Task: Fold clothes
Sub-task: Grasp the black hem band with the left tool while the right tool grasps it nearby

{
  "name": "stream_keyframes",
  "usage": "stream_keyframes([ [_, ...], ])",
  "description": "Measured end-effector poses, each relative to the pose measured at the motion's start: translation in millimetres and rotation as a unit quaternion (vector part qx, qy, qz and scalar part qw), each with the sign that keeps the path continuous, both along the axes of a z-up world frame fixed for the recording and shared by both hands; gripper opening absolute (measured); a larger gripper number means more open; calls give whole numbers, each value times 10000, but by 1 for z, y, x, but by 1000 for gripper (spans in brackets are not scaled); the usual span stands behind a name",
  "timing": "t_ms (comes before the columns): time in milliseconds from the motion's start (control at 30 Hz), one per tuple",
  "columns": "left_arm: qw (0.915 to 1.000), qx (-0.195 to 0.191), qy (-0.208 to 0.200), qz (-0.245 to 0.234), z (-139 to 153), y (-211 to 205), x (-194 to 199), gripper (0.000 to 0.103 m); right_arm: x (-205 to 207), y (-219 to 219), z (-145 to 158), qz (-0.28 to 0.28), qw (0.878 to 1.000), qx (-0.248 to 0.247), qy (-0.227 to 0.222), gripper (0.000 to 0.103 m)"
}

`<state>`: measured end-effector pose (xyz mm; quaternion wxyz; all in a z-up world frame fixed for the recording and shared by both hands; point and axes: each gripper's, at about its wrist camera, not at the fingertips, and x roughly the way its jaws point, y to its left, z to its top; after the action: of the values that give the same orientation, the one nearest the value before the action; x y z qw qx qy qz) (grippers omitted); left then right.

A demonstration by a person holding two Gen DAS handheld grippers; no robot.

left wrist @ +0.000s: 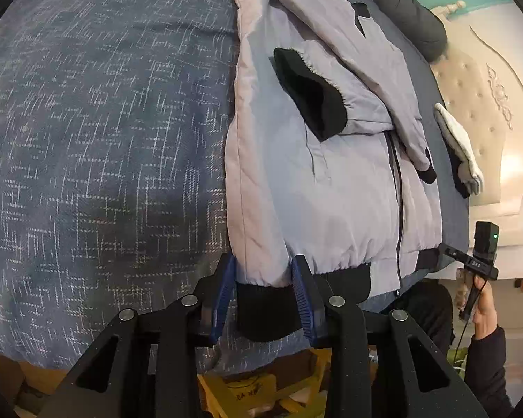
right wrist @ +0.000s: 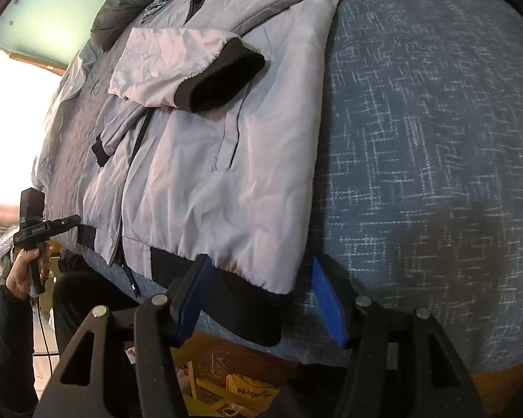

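A pale grey jacket [left wrist: 296,181] [right wrist: 226,174] lies front up on the blue bedspread [left wrist: 104,139] [right wrist: 436,139], zipped, with both sleeves folded across its chest. One black cuff [left wrist: 310,94] [right wrist: 226,76] rests on the front. My left gripper [left wrist: 263,259] is open, and the left corner of the black hem band [left wrist: 265,310] lies between its blue pads. My right gripper [right wrist: 260,259] is open wider around the hem's right corner [right wrist: 240,306], its right pad standing clear of the cloth. A hand [left wrist: 481,310] [right wrist: 24,271] holds the other gripper's handle in each view.
The hem hangs at the bed's near edge, with yellow boxes [left wrist: 247,393] [right wrist: 247,390] on the floor below. A dark padded garment [left wrist: 401,3] [right wrist: 122,10] lies beyond the collar. A white folded cloth [left wrist: 460,146] sits by the cream headboard [left wrist: 488,87].
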<state>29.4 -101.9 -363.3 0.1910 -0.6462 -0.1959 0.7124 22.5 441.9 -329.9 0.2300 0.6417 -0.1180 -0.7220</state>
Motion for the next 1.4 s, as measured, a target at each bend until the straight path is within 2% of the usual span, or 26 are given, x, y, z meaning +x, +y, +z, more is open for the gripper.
stream_keyframes([
  [300,9998,98,-167,-104,-6,-7,9,40,-2,-6,-3,66,9999,-130,-55,59],
  [633,9997,198,-17,-148,-9,13,5,39,-7,-17,-5,120,9997,-197,-94,59],
  [867,9986,491,88,-147,-1,18,6,39,-7,-16,-7,28,9991,-401,-136,59],
  [1100,9988,399,-187,-228,-14,10,8,39,-3,-16,-8,159,9990,-346,-236,59],
  [1267,9990,340,-152,-233,-15,8,11,39,-5,-17,-9,117,9988,-433,-219,59],
  [1367,9991,374,-112,-190,-18,11,8,39,-4,-22,-6,168,9991,-375,-131,48],
  [1400,9991,363,-101,-187,-18,12,8,35,-4,-22,-6,182,9990,-381,-111,43],
])
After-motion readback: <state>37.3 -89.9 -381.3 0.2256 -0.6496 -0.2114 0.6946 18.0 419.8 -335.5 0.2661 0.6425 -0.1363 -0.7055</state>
